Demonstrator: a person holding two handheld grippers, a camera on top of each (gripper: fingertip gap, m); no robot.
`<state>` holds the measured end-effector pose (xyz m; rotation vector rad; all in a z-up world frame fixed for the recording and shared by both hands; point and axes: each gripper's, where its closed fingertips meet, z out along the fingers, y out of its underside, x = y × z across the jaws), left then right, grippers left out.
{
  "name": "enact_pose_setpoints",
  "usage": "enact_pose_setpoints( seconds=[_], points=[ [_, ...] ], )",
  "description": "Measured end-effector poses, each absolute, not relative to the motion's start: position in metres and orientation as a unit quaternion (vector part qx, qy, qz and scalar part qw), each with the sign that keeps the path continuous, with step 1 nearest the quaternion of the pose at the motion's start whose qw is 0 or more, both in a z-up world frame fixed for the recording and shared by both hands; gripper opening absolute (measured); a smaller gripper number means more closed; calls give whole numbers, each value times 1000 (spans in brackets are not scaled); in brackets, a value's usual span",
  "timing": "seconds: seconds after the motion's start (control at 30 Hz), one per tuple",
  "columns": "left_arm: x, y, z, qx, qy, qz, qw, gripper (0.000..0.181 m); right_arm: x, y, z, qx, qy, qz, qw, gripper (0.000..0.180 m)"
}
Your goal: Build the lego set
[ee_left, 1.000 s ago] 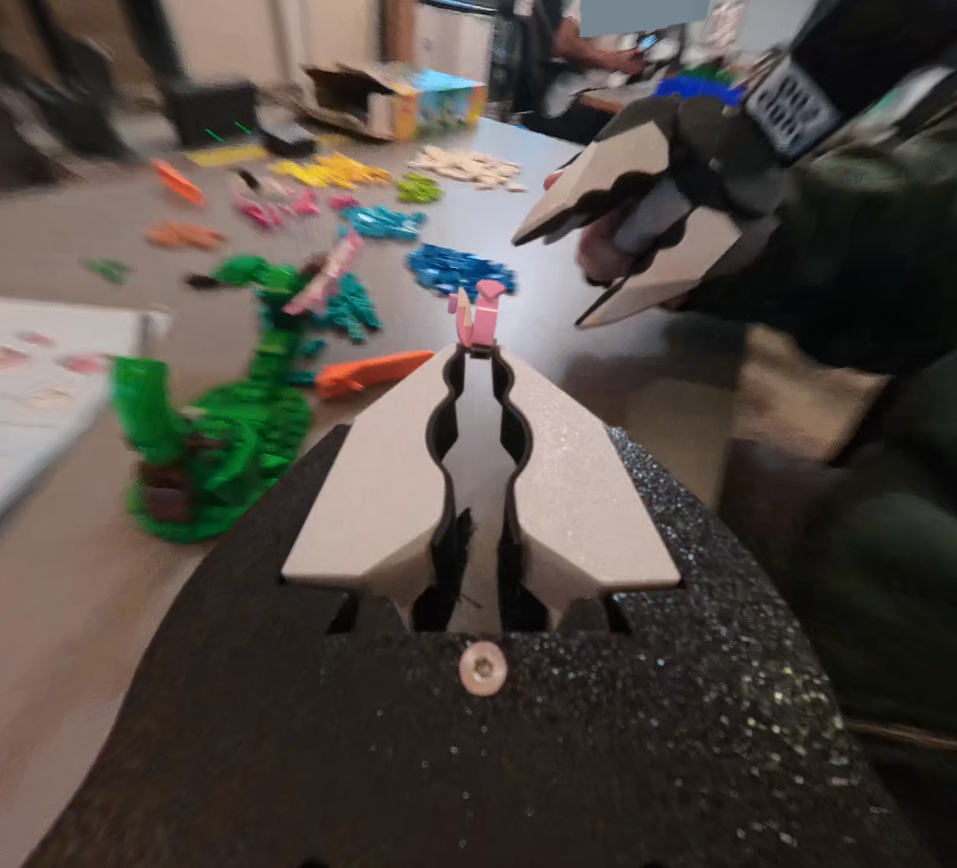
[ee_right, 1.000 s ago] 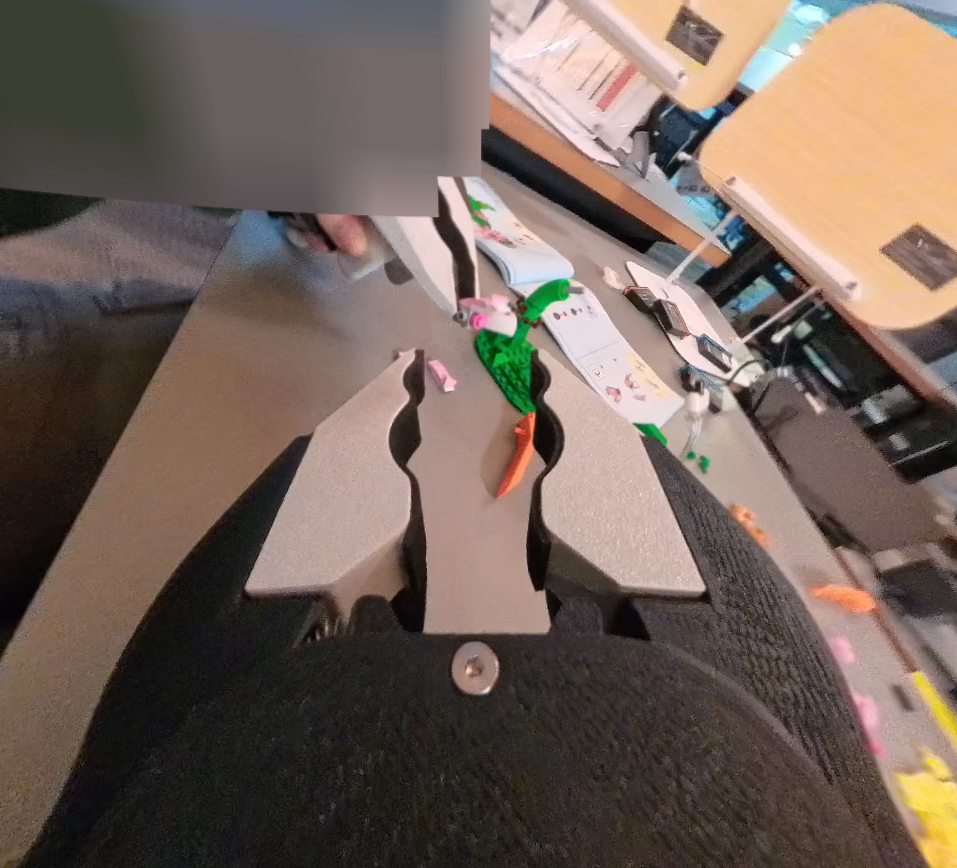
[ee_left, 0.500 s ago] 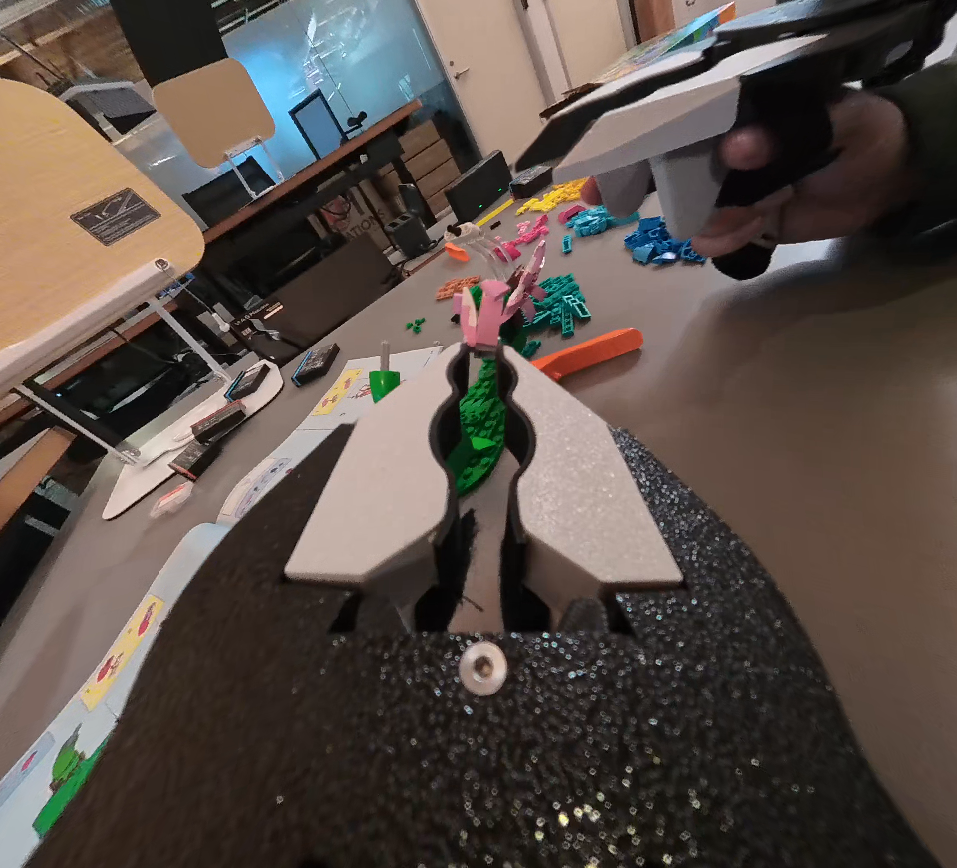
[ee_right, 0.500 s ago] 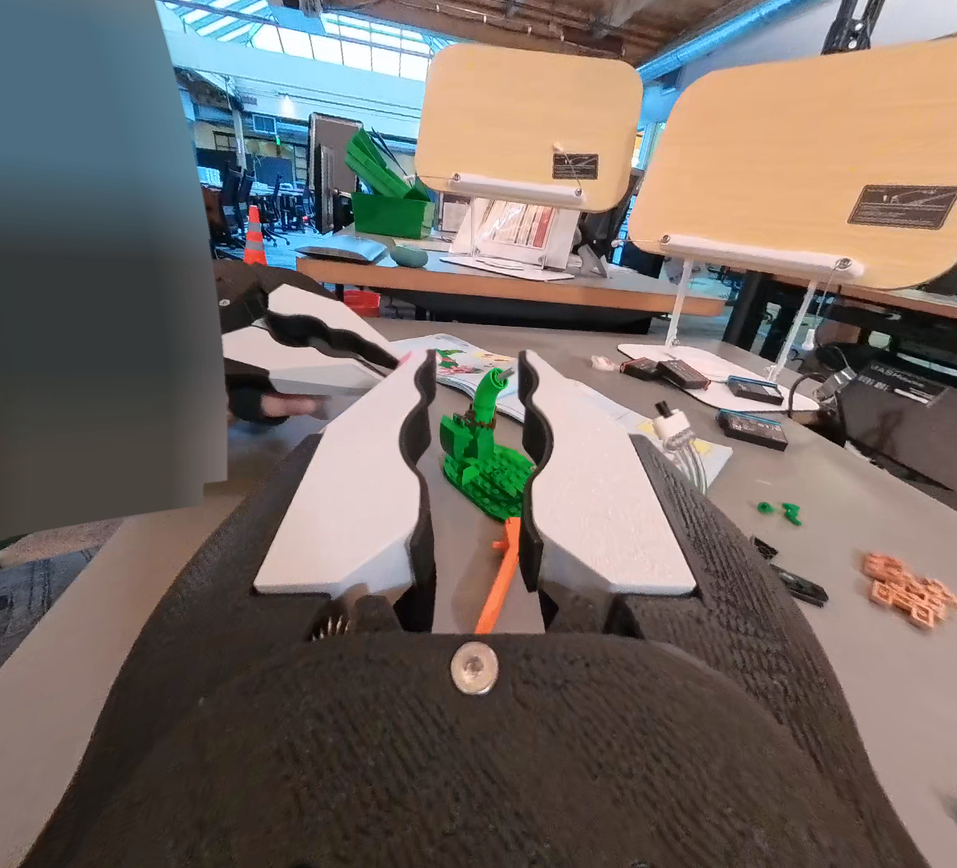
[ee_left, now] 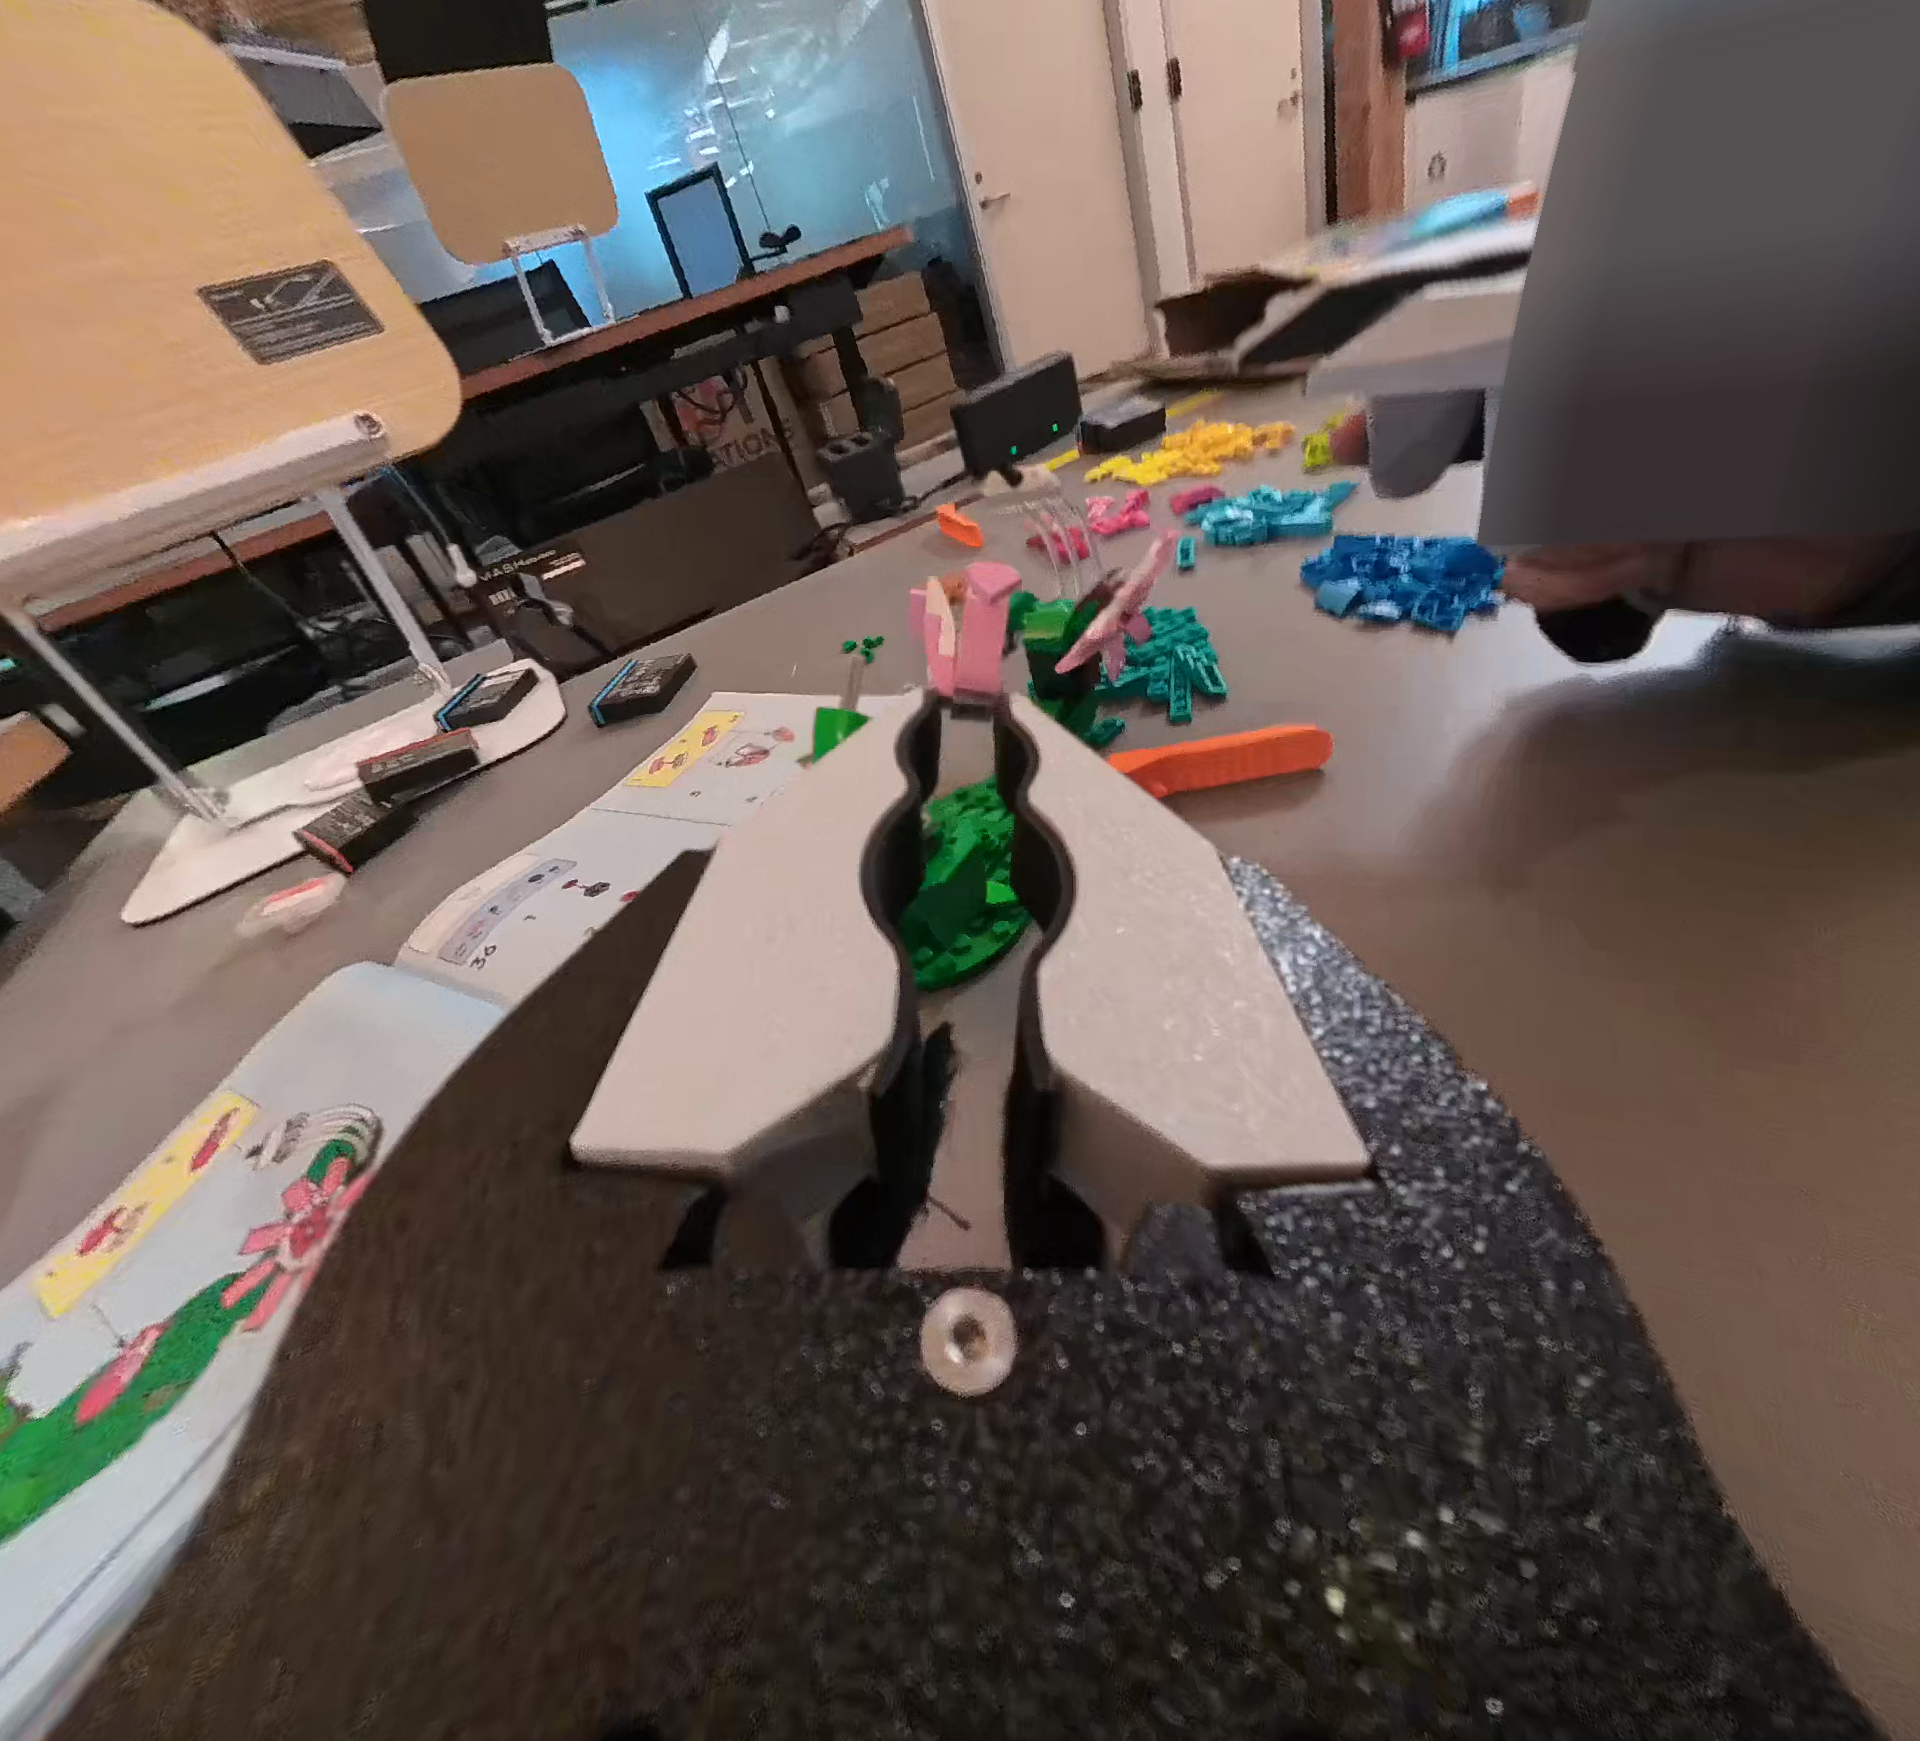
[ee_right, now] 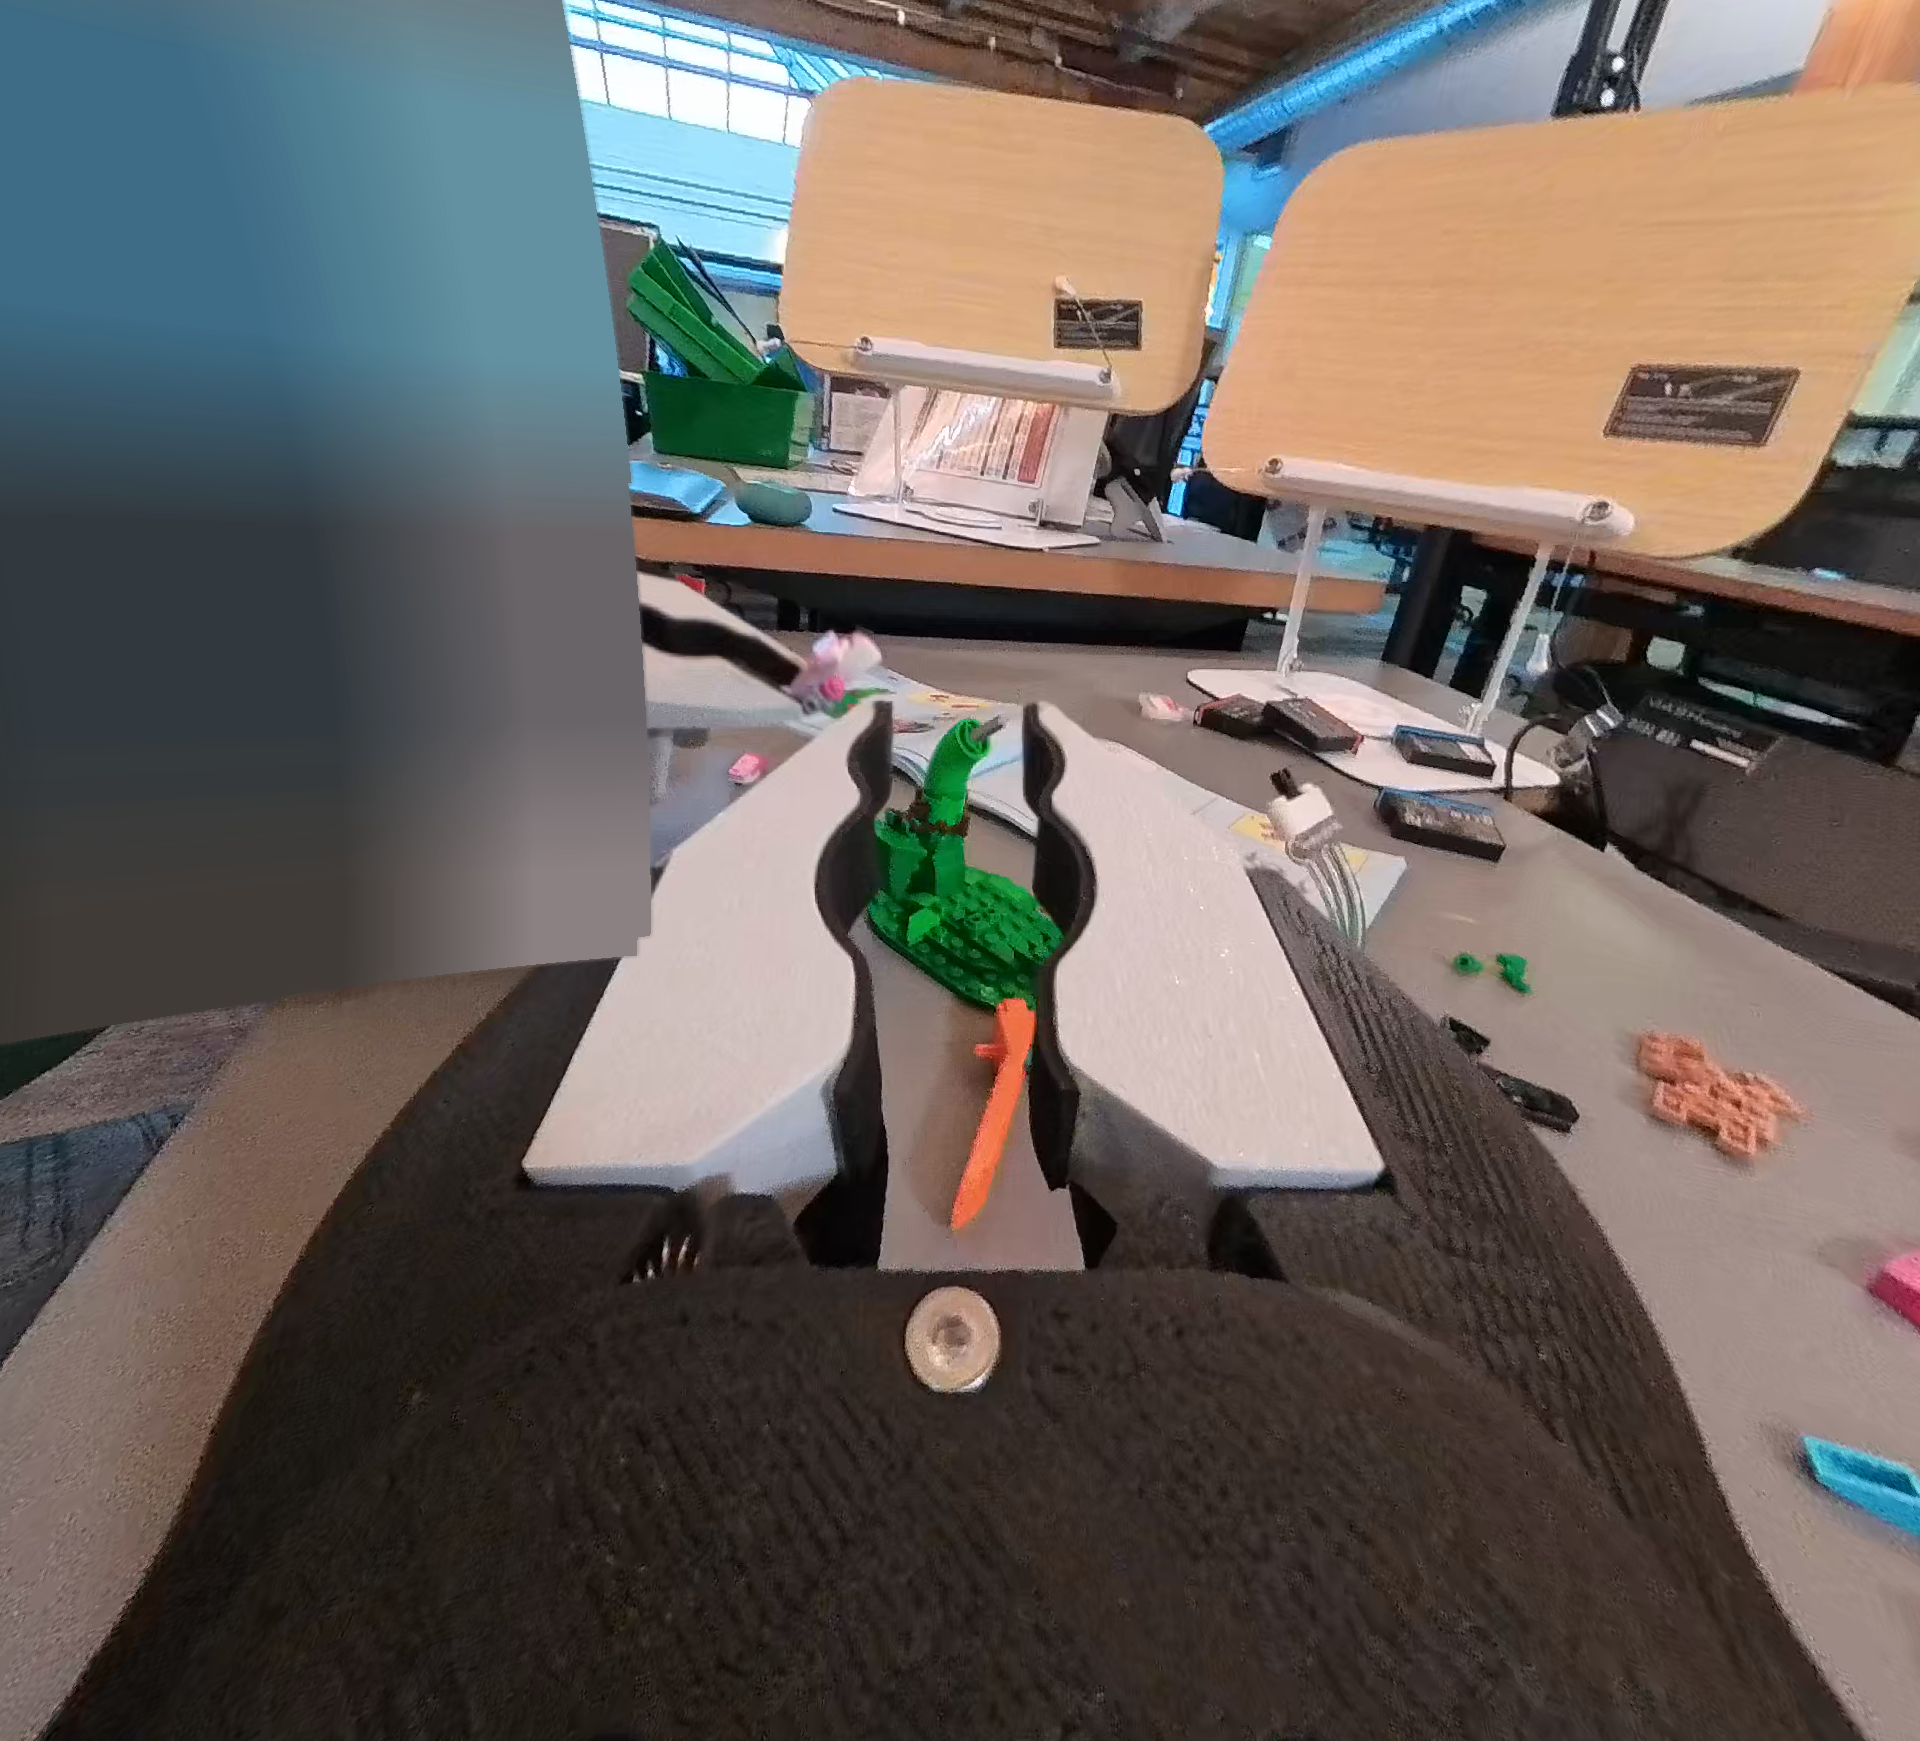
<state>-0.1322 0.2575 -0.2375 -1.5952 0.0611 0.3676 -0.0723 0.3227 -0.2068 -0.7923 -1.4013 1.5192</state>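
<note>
My left gripper [ee_left: 968, 709] is shut on a small pink lego flower piece [ee_left: 966, 642] and holds it above the table. Past its fingers stands the green lego build [ee_left: 961, 891], whose stem carries a pink petal part [ee_left: 1117, 611]. My right gripper [ee_right: 958, 725] is open and empty, low over the table and facing the same green build [ee_right: 956, 912], with its curved stem showing between the fingertips. In the right wrist view the left gripper [ee_right: 727, 652] comes in from the left with the pink piece [ee_right: 836, 663]. The right gripper [ee_left: 1392, 330] shows at the upper right of the left wrist view.
An orange brick separator [ee_left: 1226, 751] lies by the build, also in the right wrist view [ee_right: 997, 1120]. Sorted piles lie beyond: blue [ee_left: 1403, 574], teal [ee_left: 1268, 512], yellow [ee_left: 1195, 450]. An instruction booklet [ee_left: 156, 1224] lies at the left. A salmon pile [ee_right: 1714, 1094], black boxes and wooden stands [ee_right: 997, 257] are at the right. The tips of one gripper are about 10 cm away from the tips of the other.
Both grippers have swung round to face the green build. The left one still holds the pink piece. The right one has dropped lower over the table and stayed open.
</note>
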Motion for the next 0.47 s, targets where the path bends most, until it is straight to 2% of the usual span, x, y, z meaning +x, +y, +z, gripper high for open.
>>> enact_pose_setpoints(
  seconds=[0.17,0.27,0.47],
  points=[
    [-126,250,-220,-669,12,71,740,7,-76,315,-216,-326,-592,601,427,23],
    [-102,258,-217,-671,9,-77,737,8,-70,299,-216,-300,-609,617,398,24],
    [-49,262,-209,-648,-29,-451,613,7,-54,273,-220,-239,-648,640,338,27]
  ],
)
